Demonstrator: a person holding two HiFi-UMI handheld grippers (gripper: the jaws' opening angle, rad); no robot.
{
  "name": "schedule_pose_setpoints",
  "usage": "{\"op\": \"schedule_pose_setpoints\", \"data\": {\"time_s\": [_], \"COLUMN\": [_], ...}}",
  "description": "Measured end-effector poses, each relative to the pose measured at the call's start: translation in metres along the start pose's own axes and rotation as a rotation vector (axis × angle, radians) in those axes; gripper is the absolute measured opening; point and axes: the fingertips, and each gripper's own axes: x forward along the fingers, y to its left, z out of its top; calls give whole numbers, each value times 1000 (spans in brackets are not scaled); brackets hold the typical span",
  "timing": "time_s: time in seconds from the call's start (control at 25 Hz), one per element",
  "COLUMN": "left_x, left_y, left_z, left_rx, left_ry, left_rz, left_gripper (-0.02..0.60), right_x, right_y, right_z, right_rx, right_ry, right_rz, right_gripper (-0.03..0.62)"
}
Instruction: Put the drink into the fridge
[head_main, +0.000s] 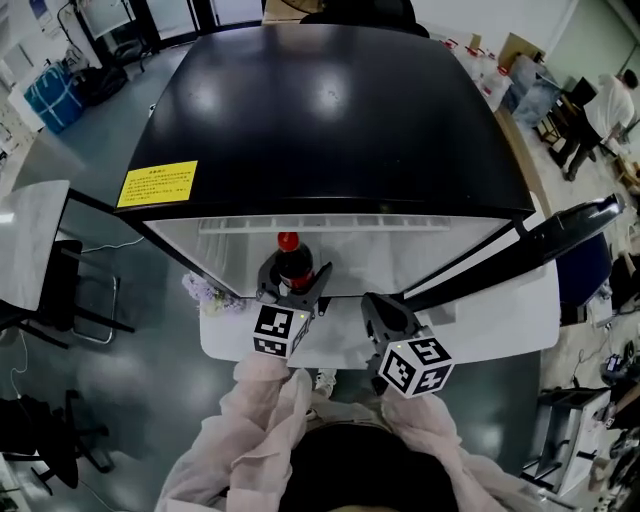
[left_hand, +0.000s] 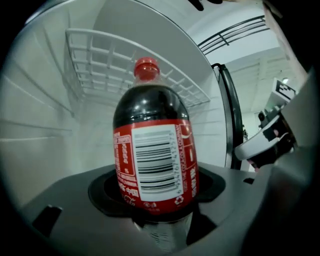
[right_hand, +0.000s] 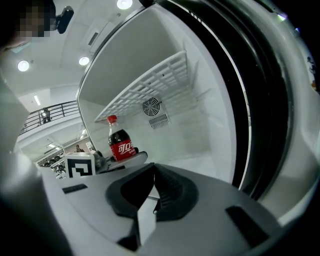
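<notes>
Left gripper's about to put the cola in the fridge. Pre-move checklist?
1. Left gripper clamped on bottle: ok.
2. Bottle upright, red cap on: ok.
3. Fridge door open: ok.
4. Space under wire shelf free: cannot tell, the bottle hides part of the floor.
5. Right gripper empty, shut, off to the bottle's side: ok.

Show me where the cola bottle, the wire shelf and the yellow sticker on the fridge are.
cola bottle (left_hand: 152, 165): left gripper view, on its red label.
wire shelf (right_hand: 150, 86): right gripper view, middle of the grid.
yellow sticker (head_main: 157, 183): head view, its centre.
</notes>
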Motion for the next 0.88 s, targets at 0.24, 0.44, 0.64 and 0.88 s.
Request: {"op": "schedule_pose_setpoints", "data": {"time_s": [0.24,0.44,0.64,0.88], "left_x": [42,72,100,127], "left_y": [13,7,3,-8], "left_z": [0,8,13,15], "left_rx": [33,53,52,108], "left_ry": [-21,-57,-86,-121], "left_rz": [-30,-77,-102,-163], "left_gripper": [321,321,321,321], "right_x": [21,26,27,28], "right_y": [-14,-23,-30,-39], "right_z": [3,3,1,-3], "right_rx": [-6,-11,-14,4], "right_ry": [28,50,61,71], "right_rz": [-20,-36,-56,-77], "right_gripper": [12,11,11,11]}}
